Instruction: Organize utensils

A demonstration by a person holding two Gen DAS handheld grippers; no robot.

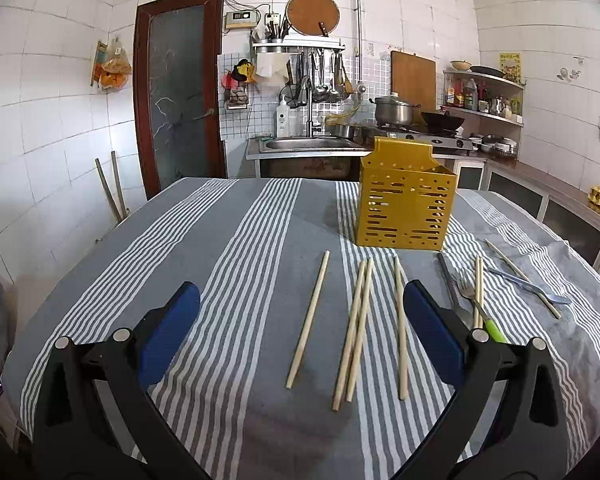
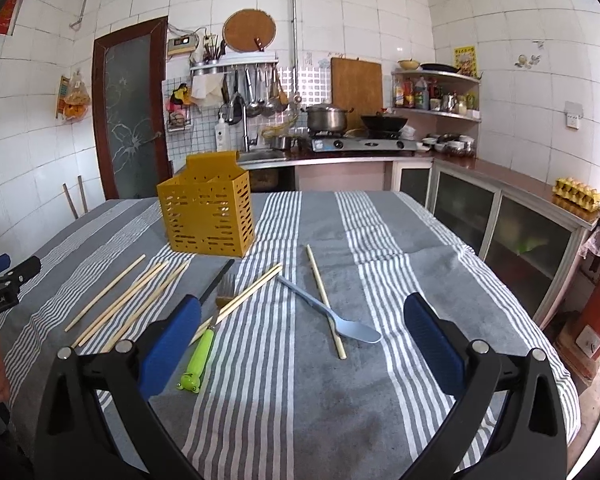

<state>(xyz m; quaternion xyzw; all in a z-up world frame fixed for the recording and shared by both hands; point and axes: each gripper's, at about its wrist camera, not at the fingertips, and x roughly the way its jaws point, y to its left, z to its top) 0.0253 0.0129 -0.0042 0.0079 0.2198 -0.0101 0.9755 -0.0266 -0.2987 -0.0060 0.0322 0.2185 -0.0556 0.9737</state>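
Tabletop (image 1: 240, 240) under grey cloth with white stripes. Yellow perforated utensil holder (image 1: 406, 204) stands upright on it, toward far side, nothing visible inside. Left hand-held gripper (image 1: 302, 332) spread wide, empty, hovering over the near cloth; four loose chopsticks (image 1: 358, 328) lie flat between its blue pads (image 1: 168, 336). Right hand-held gripper (image 2: 302, 332) also spread wide, empty. Ahead of it: blue spoon (image 2: 332, 314) lying across a single chopstick (image 2: 326, 300), touching. Green-handled fork (image 2: 204, 344) just beside its left pad, a chopstick pair (image 2: 244, 296) crossing the fork. Dark-handled utensil (image 2: 216, 282) next to fork, type unclear.
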